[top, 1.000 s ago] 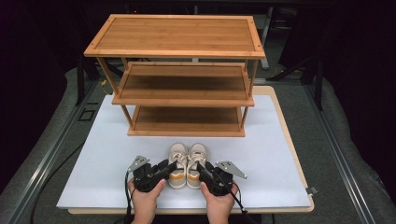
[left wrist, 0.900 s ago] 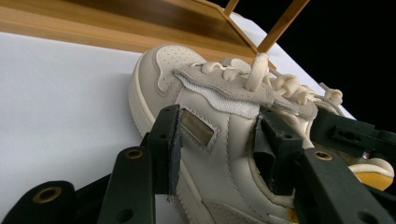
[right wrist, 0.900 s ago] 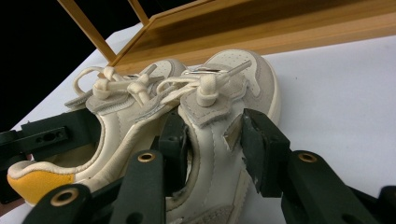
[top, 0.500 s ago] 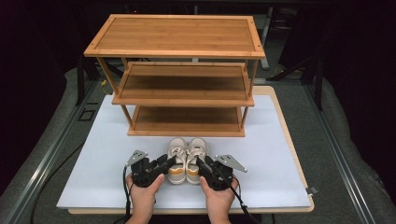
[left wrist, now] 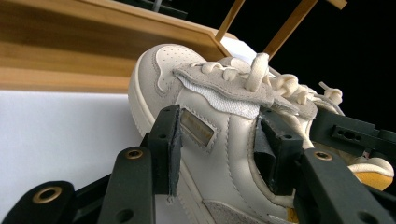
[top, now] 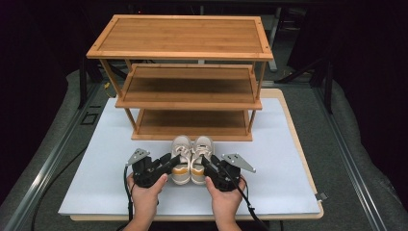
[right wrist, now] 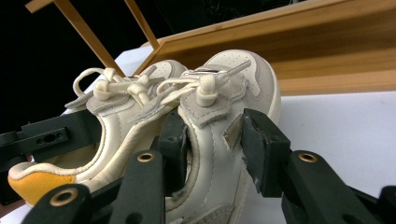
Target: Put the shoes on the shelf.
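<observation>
A pair of small cream sneakers with yellow heels stands side by side on the white mat, just in front of the wooden rack's bottom shelf. My left gripper (top: pixel 172 161) is shut on the left shoe (top: pixel 181 153). One jaw presses its outer side and the other sits inside the collar (left wrist: pixel 223 144). My right gripper (top: pixel 207 162) holds the right shoe (top: pixel 202 151) the same way, its jaws pinching the side wall (right wrist: pixel 217 147). The laces on both shoes (right wrist: pixel 116 88) are knotted. The toes (left wrist: pixel 159 74) point at the rack.
The three-tier wooden shoe rack (top: pixel 187 91) stands at the back of the white mat (top: pixel 288 168), all its shelves bare. Its lowest shelf (top: pixel 192 122) is a short way beyond the toes. The table's front edge (top: pixel 288 214) is near my hands.
Both grippers and the pair of shoes have moved a little forward, toward the rack. Both grips are unchanged.
</observation>
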A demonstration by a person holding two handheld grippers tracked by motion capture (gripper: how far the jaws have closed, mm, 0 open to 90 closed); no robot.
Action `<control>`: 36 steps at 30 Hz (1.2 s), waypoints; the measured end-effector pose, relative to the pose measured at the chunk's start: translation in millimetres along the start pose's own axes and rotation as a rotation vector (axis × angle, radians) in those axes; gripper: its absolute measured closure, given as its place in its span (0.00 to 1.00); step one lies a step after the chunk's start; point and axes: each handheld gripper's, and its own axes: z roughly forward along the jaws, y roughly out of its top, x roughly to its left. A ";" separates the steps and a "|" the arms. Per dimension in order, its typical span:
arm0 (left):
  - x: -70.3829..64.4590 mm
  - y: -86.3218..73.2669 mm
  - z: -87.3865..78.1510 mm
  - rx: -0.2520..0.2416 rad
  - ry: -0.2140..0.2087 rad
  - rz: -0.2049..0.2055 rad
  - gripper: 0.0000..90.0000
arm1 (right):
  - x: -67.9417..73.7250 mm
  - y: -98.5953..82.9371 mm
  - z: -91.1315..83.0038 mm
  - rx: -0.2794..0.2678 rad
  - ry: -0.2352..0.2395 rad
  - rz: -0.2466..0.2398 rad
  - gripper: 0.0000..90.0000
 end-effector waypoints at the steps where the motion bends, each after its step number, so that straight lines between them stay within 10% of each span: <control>1: -0.8 2.0 -0.4 -0.001 -0.002 0.001 0.61 | 0.7 2.3 -1.1 0.002 -0.005 0.000 0.69; 36: -19.8 66.7 -20.6 -0.052 -0.033 0.016 0.61 | 28.3 65.8 -18.4 -0.048 0.007 -0.043 0.68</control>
